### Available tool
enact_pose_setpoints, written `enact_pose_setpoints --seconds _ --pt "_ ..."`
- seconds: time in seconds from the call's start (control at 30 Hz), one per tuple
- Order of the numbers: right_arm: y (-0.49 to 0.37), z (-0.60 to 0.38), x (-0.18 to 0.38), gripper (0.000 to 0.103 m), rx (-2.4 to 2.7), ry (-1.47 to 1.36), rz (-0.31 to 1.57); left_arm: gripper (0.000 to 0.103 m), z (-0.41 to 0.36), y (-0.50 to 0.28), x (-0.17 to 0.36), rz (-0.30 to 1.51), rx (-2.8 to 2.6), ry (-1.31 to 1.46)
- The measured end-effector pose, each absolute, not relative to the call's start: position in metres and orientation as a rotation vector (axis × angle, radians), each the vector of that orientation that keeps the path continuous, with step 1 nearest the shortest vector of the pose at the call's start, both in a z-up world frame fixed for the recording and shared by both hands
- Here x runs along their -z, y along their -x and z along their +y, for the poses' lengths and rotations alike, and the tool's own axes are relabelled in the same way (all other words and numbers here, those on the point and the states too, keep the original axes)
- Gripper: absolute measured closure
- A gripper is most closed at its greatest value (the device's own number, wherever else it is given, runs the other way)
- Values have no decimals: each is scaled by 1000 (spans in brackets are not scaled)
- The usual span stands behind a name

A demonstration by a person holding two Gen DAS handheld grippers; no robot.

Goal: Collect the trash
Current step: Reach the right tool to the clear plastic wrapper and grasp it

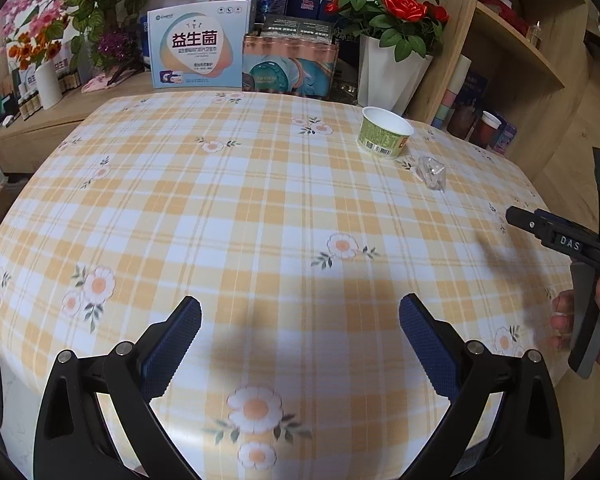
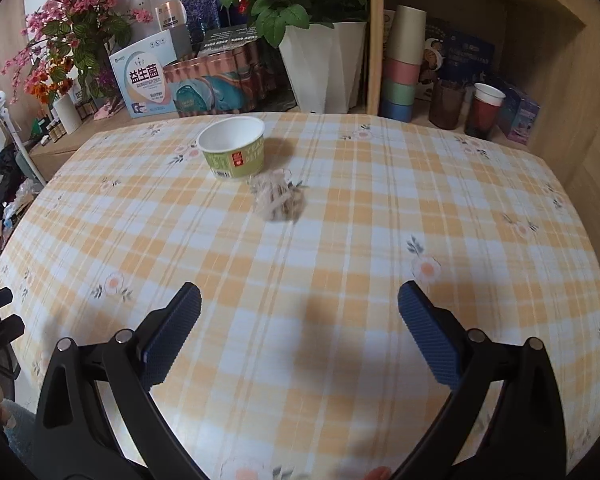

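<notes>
While both grippers, left (image 1: 300, 336) and right (image 2: 300, 332), hover over the tablecloth (image 1: 260, 200), fingers spread, holding nothing

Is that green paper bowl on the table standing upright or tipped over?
Upright. The green paper bowl stands on its base on the tablecloth, its white rim facing up; what shows of the inside looks empty.

Evenly lit, soft and moderately bright; no glare on the worktop (image 1: 260, 200). Diffuse shadows on the cloth at 6 o'clock between the fingers in both views, another at 3 o'clock in the left view. Strong fisheye bowing; black vignette in all corners. Motion blur on the clear wrapper (image 2: 276, 200) in the right view and along its 6 o'clock edge. Centre of the left view sharp.
</notes>
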State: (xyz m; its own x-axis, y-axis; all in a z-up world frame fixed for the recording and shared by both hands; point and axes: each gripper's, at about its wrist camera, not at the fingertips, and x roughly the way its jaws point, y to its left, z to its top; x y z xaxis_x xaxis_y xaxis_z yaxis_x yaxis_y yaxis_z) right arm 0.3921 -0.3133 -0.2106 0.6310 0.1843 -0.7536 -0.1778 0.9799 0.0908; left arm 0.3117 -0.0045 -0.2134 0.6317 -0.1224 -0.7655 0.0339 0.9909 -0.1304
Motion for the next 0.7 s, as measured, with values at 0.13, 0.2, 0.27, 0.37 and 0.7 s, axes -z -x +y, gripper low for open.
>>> enact_pose_setpoints --seconds 0.13,0.2,0.27,0.37,0.7 --pt "-427 -312 220 6 -167 23 866 6 -5 -334 214 876 88 108" --pt "-444 -313 226 6 -186 -11 878 6 -5 -347 214 869 82 108" --pt "-459 -309 231 6 -196 -6 878 6 -6 -358 214 863 82 112" --pt "-479 -295 238 8 -243 -1 881 6 -9 -373 214 854 82 109" --pt "-520 -264 266 58 -284 -12 985 6 -20 -415 218 864 103 107"
